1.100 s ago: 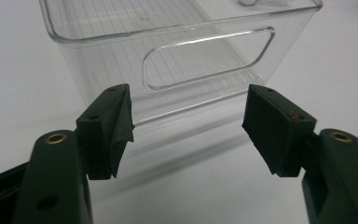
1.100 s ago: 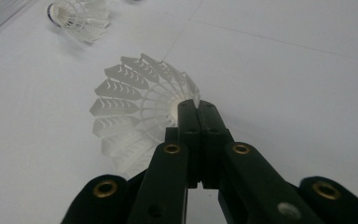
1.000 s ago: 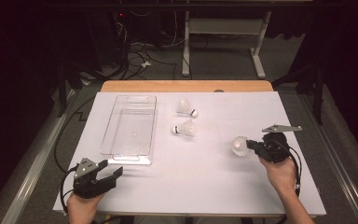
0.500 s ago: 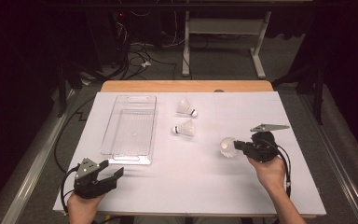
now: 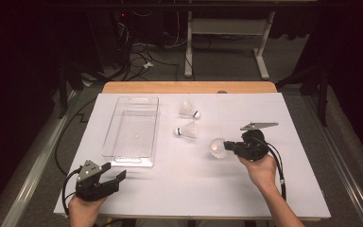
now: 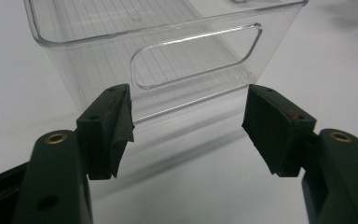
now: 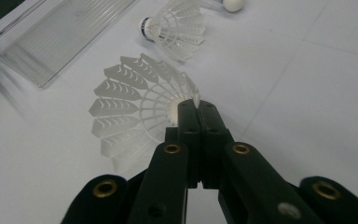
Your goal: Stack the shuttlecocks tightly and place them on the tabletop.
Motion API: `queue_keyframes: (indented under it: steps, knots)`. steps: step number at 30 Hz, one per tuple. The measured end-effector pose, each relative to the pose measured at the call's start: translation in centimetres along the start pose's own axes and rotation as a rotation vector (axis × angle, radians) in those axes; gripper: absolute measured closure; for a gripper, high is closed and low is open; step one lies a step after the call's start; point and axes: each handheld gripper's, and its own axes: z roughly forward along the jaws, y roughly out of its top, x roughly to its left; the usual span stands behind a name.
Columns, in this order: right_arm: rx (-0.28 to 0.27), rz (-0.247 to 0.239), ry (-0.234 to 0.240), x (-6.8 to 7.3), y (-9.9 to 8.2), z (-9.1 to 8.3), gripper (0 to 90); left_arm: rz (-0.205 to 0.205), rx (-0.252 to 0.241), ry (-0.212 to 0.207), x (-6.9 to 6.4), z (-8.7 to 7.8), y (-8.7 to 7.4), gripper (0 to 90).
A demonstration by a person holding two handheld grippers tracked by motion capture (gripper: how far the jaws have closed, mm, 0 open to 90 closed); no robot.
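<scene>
A white shuttlecock (image 5: 218, 148) is clamped by the closed right gripper (image 5: 232, 147), right of the clear tray (image 5: 133, 161); the left gripper (image 6: 186, 126) is held wide open, empty, near the tray.

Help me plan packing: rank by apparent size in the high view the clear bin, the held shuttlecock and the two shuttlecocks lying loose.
1. clear bin, by far largest.
2. held shuttlecock, shuttlecock nearer the bin and far shuttlecock: all look alike, so no ranking among them.

Glossy clear plastic tray (image 5: 131, 132), probably acrylic
</scene>
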Motion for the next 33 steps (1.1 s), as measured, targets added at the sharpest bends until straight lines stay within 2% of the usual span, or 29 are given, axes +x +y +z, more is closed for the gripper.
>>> queue_keyframes:
  steps: [4,12,20,28,33]
  knots:
    - [0.013,-0.004,0.013,0.4,0.7,0.9,90.0,0.002,0.007,-0.004,0.1,0.1,0.0,33.7]
    - [0.027,-0.023,0.038,1.6,1.7,2.7,90.0,0.003,-0.011,0.002,0.0,-0.1,0.0,34.0]
    - [0.063,-0.013,0.076,2.0,2.3,4.4,90.0,0.002,-0.015,0.007,0.0,-0.2,0.0,34.2]
    - [0.084,-0.002,0.060,1.5,2.3,4.9,89.8,0.009,-0.014,0.011,0.0,-0.2,0.0,34.2]
    - [0.083,-0.029,0.028,1.6,2.3,4.9,88.6,0.008,-0.019,0.013,0.0,-0.3,0.0,34.2]
